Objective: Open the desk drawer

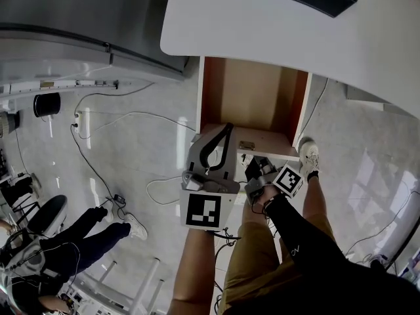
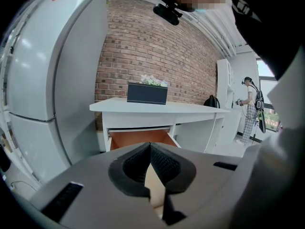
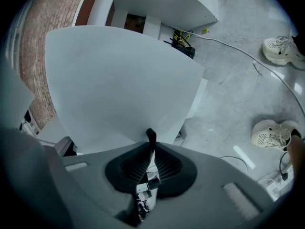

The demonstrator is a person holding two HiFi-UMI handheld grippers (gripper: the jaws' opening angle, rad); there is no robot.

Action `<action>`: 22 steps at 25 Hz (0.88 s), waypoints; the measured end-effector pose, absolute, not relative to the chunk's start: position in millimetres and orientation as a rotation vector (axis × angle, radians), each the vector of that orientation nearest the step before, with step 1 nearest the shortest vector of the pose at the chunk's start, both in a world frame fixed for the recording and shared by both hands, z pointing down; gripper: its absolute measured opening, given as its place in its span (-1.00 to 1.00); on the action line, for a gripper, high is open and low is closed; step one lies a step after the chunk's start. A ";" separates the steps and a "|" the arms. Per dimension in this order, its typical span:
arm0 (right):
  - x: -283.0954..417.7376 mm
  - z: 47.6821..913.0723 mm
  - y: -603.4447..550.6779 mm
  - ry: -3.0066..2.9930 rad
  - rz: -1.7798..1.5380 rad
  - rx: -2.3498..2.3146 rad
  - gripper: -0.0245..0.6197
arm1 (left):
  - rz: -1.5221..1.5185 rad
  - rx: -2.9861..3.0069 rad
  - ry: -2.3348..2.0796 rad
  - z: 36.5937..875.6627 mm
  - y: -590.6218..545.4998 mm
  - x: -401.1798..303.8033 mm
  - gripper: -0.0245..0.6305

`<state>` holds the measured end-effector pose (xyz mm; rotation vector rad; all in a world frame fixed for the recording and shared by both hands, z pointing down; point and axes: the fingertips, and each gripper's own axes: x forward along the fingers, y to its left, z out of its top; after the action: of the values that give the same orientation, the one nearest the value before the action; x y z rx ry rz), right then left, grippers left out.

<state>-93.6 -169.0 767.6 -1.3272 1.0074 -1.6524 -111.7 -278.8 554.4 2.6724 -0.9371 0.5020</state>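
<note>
The desk drawer point(image 1: 252, 97) stands pulled out from under the white desk top point(image 1: 275, 31), and its brown wooden inside shows. It also appears under the desk in the left gripper view as the drawer point(image 2: 138, 138). My right gripper point(image 1: 254, 167) is at the drawer's white front point(image 3: 119, 80), shut on a thin dark handle tab point(image 3: 151, 136) that sticks up between its pads. My left gripper point(image 1: 228, 130) hangs over the left part of the drawer's front edge. In its own view the left gripper point(image 2: 150, 146) is shut, tips touching, with nothing between them.
A black box point(image 2: 147, 93) stands on the desk. A grey fridge point(image 2: 47, 80) rises at the left. Cables point(image 1: 118, 117) run over the tiled floor. A seated person point(image 1: 79, 235) is at the lower left, another person point(image 2: 250, 111) stands far right. White shoes point(image 3: 271, 135) rest below.
</note>
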 end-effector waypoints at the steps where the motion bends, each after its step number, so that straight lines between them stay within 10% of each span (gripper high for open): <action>1: -93.2 770.8 -169.4 1.009 -1.652 -1.329 -0.84 | 0.503 2.670 -0.939 554.7 -279.5 -111.4 -0.90; 22: -82.5 796.8 -178.4 1.051 -1.610 -1.263 -0.84 | 0.569 2.673 -0.869 571.5 -294.3 -82.7 -0.90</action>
<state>-82.5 -178.4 796.8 -1.2630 1.0509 -1.6100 -82.7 -294.3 571.5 2.6726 -0.8694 0.5687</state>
